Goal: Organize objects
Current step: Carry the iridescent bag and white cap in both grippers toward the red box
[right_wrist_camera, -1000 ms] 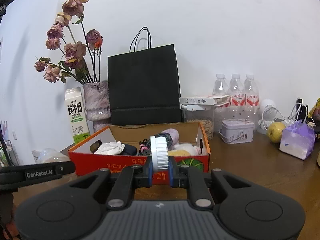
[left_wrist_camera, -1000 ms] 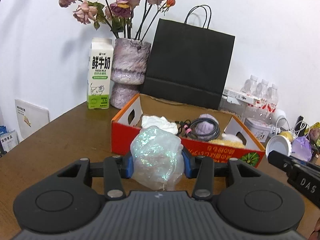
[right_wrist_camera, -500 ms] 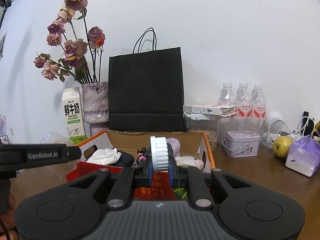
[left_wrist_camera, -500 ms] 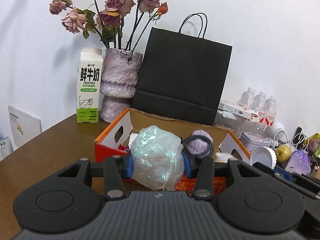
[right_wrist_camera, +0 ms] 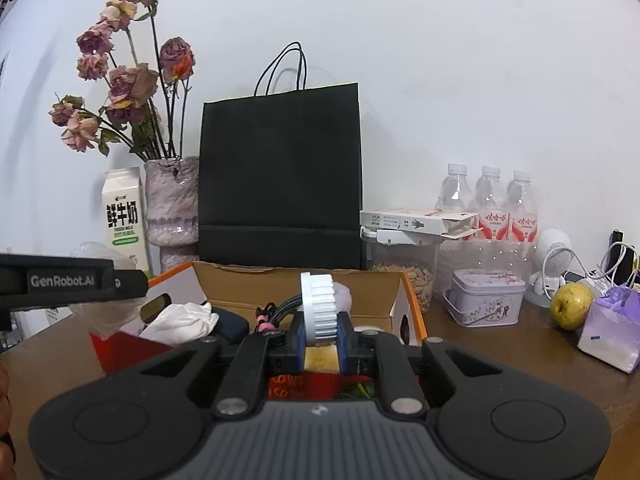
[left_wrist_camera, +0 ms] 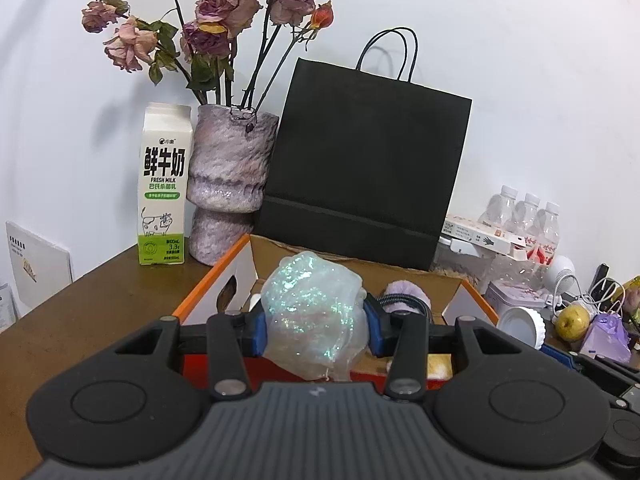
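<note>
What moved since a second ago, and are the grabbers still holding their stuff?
Both grippers moved forward toward the orange box. The left gripper still squeezes the shiny bag, and the right gripper still grips the white ribbed lid. Nothing was dropped.

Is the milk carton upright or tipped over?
Upright. The milk carton stands on its base on the table beside the vase.
</note>
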